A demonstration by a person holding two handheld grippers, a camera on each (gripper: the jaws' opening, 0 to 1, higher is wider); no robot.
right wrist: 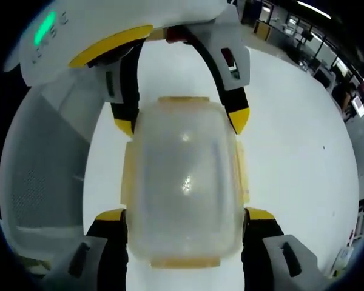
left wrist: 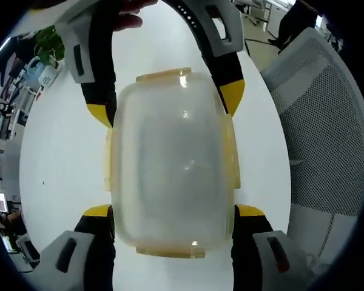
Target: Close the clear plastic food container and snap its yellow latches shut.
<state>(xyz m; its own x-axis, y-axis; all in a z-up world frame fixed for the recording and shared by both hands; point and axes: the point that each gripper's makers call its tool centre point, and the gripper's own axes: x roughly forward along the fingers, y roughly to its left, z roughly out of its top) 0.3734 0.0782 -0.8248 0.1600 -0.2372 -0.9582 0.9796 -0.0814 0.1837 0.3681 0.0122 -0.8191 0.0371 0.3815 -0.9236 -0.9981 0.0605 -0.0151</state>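
On the white table (left wrist: 60, 170), both grippers' wide-spread jaws press the closed container's (left wrist: 170, 163) sides.

White table (left wrist: 60, 163) carries 1 clear lidded container (left wrist: 170, 163).

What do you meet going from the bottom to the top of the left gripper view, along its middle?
Left gripper jaw tips → clear container between them → right gripper jaw tips at its far end → a hand.

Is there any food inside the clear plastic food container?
No, the clear plastic food container looks empty; the white table shows through its frosted walls.
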